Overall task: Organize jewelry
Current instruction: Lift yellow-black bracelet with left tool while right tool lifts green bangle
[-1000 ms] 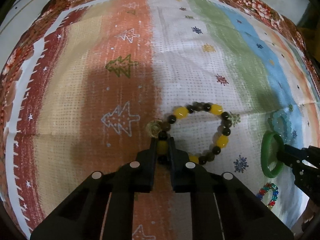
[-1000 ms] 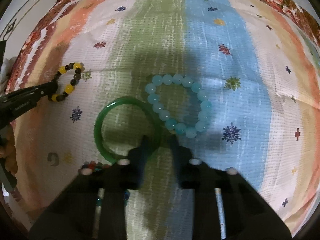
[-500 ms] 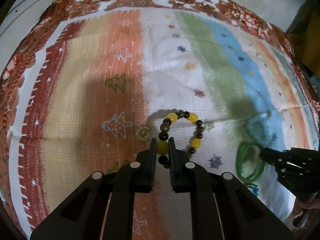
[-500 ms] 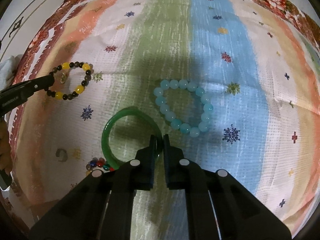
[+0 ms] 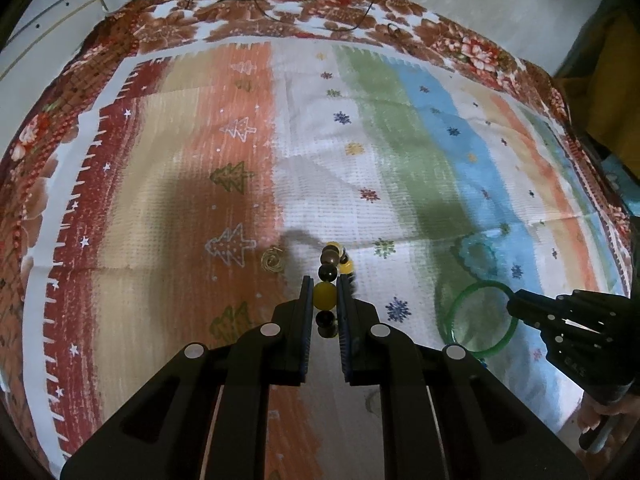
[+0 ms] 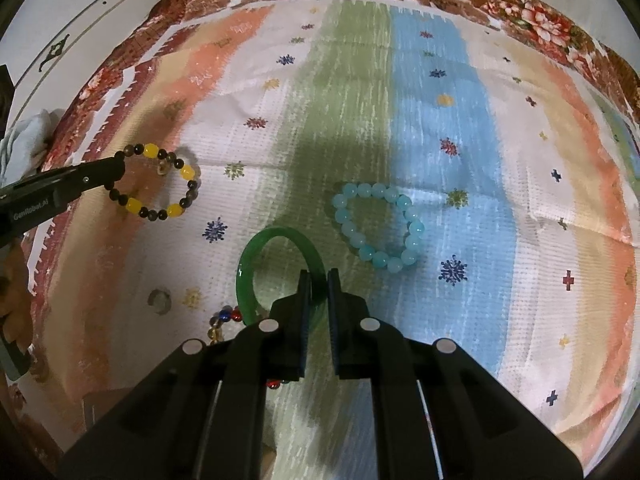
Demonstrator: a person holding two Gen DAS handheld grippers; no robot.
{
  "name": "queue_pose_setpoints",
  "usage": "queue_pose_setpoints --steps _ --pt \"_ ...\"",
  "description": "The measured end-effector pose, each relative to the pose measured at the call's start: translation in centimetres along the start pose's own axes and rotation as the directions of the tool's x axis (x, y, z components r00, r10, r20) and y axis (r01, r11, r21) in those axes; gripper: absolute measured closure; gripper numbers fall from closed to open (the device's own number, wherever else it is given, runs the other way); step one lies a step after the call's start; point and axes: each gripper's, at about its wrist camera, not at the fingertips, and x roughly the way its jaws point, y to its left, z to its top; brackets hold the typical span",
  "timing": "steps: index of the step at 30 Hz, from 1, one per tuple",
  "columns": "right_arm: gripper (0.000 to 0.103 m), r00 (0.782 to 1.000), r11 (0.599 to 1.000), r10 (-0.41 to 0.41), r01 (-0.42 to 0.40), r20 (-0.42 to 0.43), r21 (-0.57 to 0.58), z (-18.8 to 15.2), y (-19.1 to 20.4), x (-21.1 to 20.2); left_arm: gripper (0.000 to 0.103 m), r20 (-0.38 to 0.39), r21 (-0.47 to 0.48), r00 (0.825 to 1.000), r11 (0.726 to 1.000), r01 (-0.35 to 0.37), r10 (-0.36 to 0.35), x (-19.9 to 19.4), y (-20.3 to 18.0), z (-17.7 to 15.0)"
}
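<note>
Yellow and dark beads of the beaded bracelet (image 5: 325, 295) sit pinched in my left claw (image 5: 325, 294), one yellow bead squeezed between the jaws while the rest of the loop hangs free above the striped cloth (image 5: 168, 200) on the worktop. I judge the risk here is that round bead rolling out of a narrow grip, or the elastic stretching if the dangling loop catches on something. A small gold spiral ornament (image 5: 273, 260) lies on the cloth just left of the hanging beads, near enough that the loop could snag or drag it if I swing that way.

Further right, my right claw (image 6: 318, 280) is clenched on the rim of the green bangle (image 6: 256, 256), which stands tilted up from the cloth. Smooth and hard as it looks, it could pivot or slip in a thin edge grip. A multicoloured bead string (image 6: 224, 320) lies just beside the bangle's lower edge, partly hidden under my claw, and could be dragged along. Rightmost, the pale blue bead bracelet (image 6: 378, 226) rests flat, near the bangle and in its way if I sweep right.
</note>
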Motion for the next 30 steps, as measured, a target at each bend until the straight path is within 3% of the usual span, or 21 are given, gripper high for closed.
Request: queue_pose_setpoints --steps 30 --pt "0.093 0.989 0.999 0.023 -0.027 0.147 0.025 -3.4 0.1 -7.5 0.092 0.122 0.027 0.991 0.998 0.058 -0.061 -7.2 -2.0 -2.7"
